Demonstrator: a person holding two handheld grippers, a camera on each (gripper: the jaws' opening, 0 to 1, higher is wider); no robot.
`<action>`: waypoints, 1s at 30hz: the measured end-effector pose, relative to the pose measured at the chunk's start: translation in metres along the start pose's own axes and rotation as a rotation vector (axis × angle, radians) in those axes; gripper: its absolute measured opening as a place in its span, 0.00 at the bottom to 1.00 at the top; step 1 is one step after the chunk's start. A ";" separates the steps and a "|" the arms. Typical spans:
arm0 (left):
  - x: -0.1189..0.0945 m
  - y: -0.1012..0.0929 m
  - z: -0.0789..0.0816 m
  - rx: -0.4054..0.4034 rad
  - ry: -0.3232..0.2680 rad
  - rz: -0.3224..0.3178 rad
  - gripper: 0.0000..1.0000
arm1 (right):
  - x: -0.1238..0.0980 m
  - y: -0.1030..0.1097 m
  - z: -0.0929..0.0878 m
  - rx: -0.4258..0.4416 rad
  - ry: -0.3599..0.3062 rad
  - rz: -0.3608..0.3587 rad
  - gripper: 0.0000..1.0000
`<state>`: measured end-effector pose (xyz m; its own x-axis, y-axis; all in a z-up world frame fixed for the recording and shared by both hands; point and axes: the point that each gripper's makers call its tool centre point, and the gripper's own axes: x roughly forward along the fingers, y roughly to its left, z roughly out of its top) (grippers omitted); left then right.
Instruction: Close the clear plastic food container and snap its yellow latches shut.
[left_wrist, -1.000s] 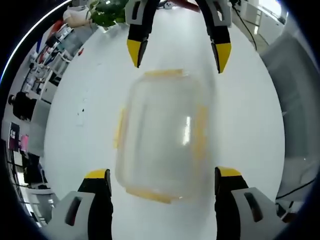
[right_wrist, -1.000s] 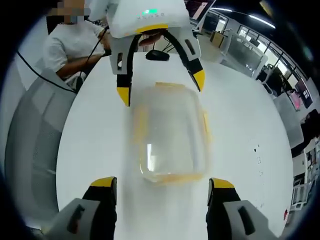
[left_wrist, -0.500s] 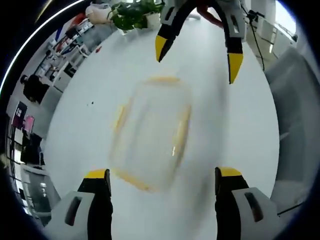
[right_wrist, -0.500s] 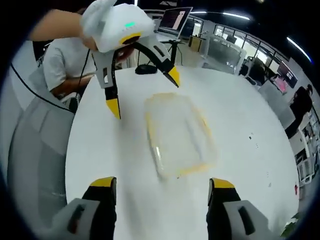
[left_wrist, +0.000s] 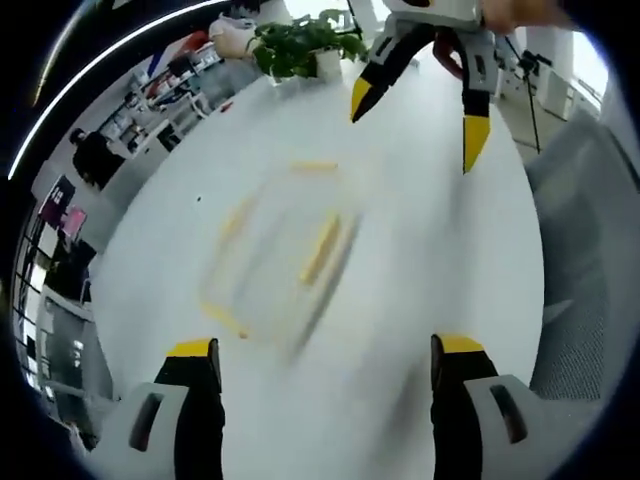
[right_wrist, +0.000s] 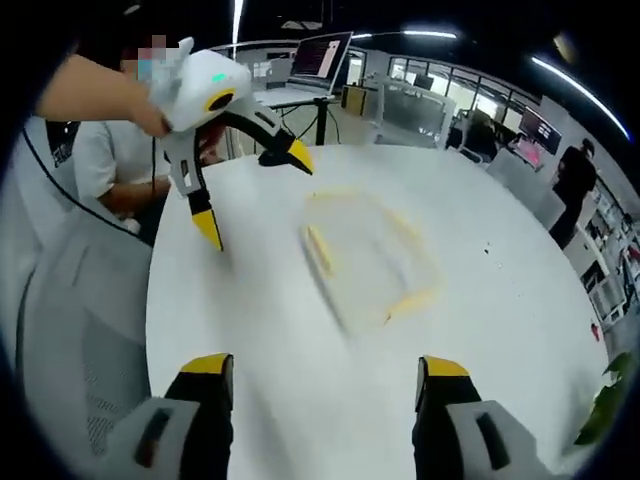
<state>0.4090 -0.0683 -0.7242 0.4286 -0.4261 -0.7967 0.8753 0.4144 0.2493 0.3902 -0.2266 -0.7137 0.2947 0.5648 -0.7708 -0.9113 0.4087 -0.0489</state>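
Jaws of both the left gripper (left_wrist: 318, 360) and right gripper (right_wrist: 320, 375) stand wide apart, holding nothing. The blurred clear container (left_wrist: 275, 255) (right_wrist: 368, 255) with yellow latches (left_wrist: 318, 246) lies on the white table (left_wrist: 420, 260) between them, untouched.

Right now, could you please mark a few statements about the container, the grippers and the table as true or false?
1. The clear plastic food container rests on the white table. True.
2. The left gripper is clamped on the container. False: it hangs open beside it, touching nothing.
3. The right gripper is open. True.
4. A potted plant stands at the table's far edge in the left gripper view. True.
5. The container's latches are red. False: they are yellow.
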 end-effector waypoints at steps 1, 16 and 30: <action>-0.002 -0.002 -0.001 -0.012 -0.006 0.001 0.86 | -0.002 0.003 0.000 0.008 -0.015 -0.007 0.74; -0.031 -0.042 0.000 -0.138 -0.160 0.064 0.86 | -0.030 0.025 -0.012 0.099 -0.145 -0.106 0.76; -0.049 -0.067 -0.019 -0.225 -0.211 0.100 0.89 | -0.051 0.043 -0.037 0.156 -0.222 -0.219 0.77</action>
<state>0.3249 -0.0602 -0.7128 0.5678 -0.5214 -0.6370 0.7648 0.6203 0.1740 0.3255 -0.2640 -0.6999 0.5489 0.5868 -0.5952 -0.7701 0.6320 -0.0871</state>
